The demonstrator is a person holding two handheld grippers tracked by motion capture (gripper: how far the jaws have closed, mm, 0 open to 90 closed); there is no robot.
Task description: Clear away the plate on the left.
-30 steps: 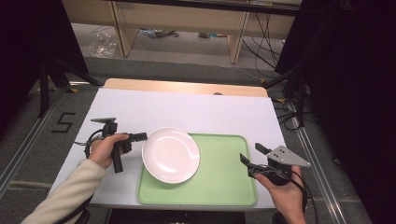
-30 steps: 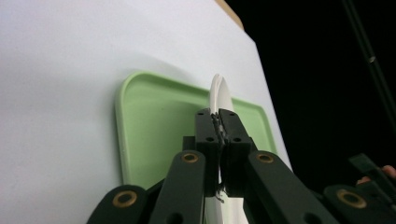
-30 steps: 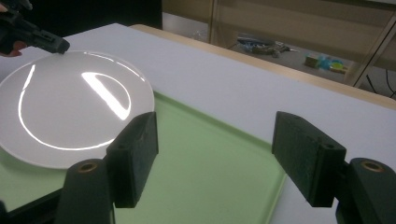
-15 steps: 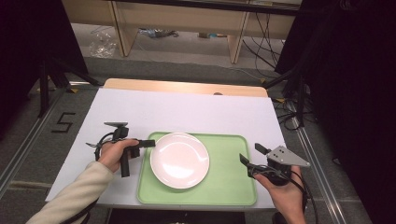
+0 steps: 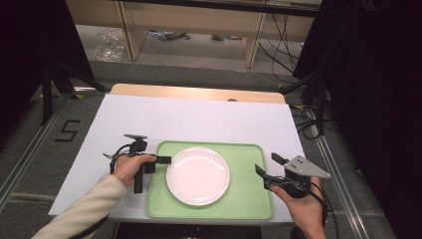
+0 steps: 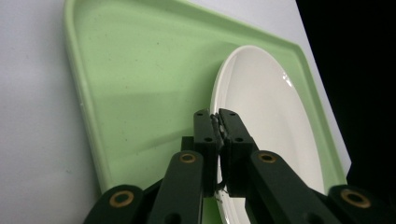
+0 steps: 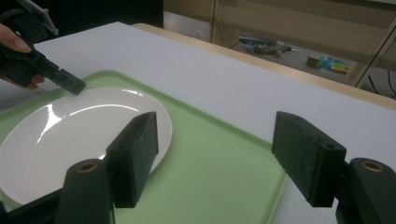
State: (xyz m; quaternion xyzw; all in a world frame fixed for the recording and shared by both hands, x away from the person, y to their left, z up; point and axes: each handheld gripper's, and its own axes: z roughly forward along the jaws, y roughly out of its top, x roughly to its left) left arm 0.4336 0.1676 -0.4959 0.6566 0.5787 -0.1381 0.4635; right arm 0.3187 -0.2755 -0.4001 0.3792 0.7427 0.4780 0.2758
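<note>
A black "5" [image 5: 69, 130] marks the floor left of your desk [image 5: 209, 119]. Your left tool [image 6: 217, 120] is clamped on the white plate's [image 5: 198, 175] left rim, in the green tray [image 5: 249, 194]; your right tool [image 7: 219, 149] gapes wide beside the tray

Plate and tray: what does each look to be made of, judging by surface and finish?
The white plate looks like glazed ceramic or possibly melamine: it is glossy, with sharp light streaks across it in the right gripper view. The green tray looks like moulded plastic: a matte to satin surface, a rounded raised rim, and fine specks and scuffs visible in the left gripper view.
</note>
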